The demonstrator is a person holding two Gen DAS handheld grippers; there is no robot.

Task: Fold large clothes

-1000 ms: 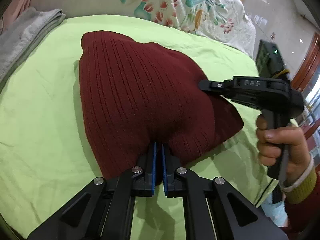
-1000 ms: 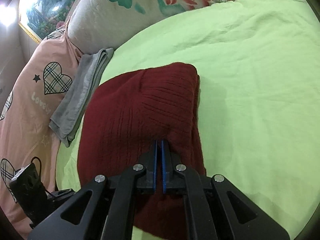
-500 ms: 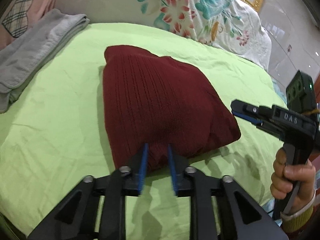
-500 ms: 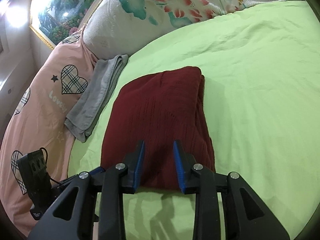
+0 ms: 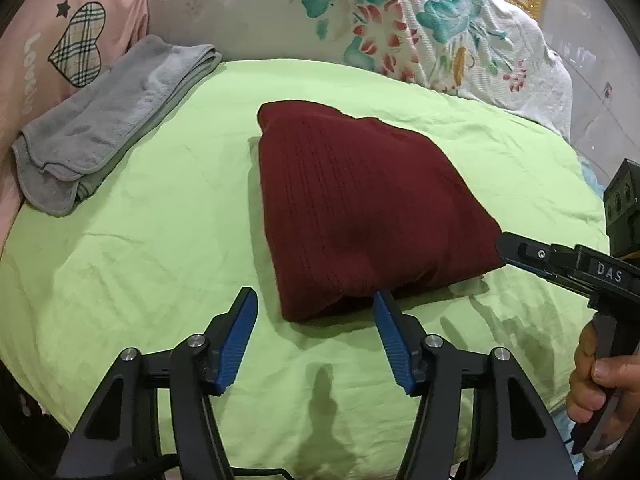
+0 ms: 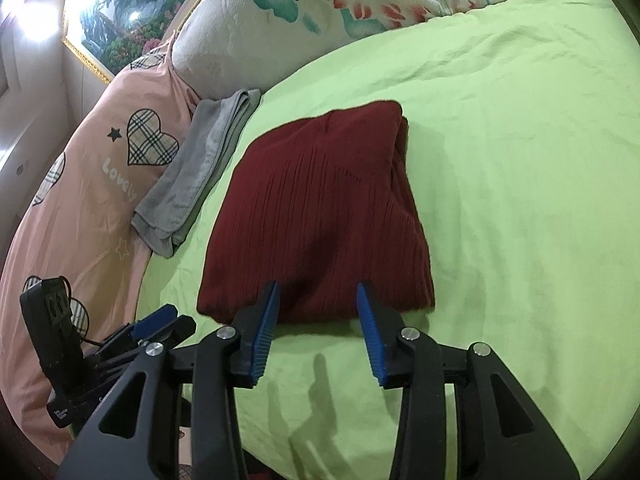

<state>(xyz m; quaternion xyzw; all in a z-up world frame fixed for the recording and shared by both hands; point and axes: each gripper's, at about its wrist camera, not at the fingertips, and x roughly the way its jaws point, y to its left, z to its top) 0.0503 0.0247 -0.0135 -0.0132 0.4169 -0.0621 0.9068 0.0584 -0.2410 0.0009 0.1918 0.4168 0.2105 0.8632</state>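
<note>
One wide bed covered by a lime-green wrinkled sheet (image 5: 160, 216) fills both views, with a white floral-print quilt (image 5: 360, 20) bunched along its far edge and a pink pillow printed with plaid hearts (image 6: 100, 184) at the far left. The folded dark-red ribbed knit sweater (image 5: 360, 208) lies flat in the middle of the sheet, a neat thick bundle. A folded grey towel (image 5: 104, 120) rests to its left, apart from it, against the pink pillow. The left tongs (image 5: 314, 310) hover at the sweater's near edge, blue pads spreading apart, holding nothing. The right tongs (image 6: 318, 304), held in a person's hand (image 5: 600, 380), are likewise opening at the near hem, not pressing the cloth.
</note>
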